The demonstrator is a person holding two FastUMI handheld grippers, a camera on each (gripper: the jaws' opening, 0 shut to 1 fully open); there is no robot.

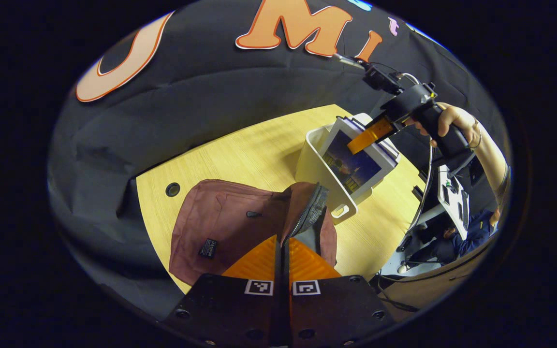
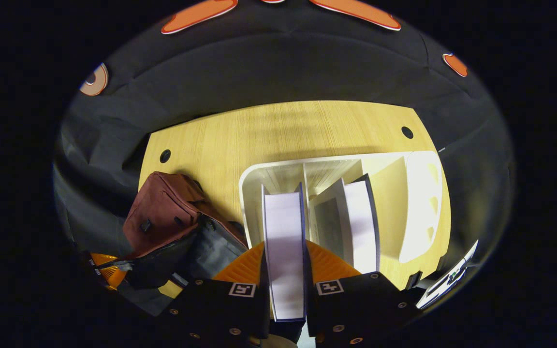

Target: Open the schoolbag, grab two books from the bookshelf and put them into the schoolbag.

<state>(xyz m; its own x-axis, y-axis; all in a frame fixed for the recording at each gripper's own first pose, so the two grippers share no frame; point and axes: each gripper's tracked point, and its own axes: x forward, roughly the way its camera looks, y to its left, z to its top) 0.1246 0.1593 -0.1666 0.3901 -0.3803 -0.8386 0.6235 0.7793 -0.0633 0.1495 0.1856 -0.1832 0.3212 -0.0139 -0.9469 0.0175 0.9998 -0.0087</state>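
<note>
Schoolbag (image 1: 225,227) — the maroon one — is lying on the wooden desk (image 1: 254,150), just beside the white bookshelf (image 1: 315,166). In the left gripper view the left gripper (image 1: 282,244) is holding the bag's zippered flap (image 1: 310,210) up, its fingers (image 1: 254,263) pressing together on the flap's edge so almost no gap is showing between them. Farther off in that view, a hand (image 1: 445,121) is gripping the right gripper (image 1: 370,137), which is reaching down onto a book with a dark picture cover (image 1: 356,166) standing tilted in the bookshelf.

In the right gripper view the right gripper (image 2: 285,256) is pinching that book (image 2: 284,241) by its upper edge, one finger on each cover, the white page block showing between them. The book is sitting in the left compartment of the bookshelf (image 2: 418,203). A second book (image 2: 360,222) is leaning in the next compartment to the right, apart from the first, with a divider between them. The schoolbag (image 2: 167,212) is showing to the left of the shelf with its mouth gaping open, and the left gripper (image 2: 107,273) is showing at its lower edge — I cannot tell its finger state from this view
</note>
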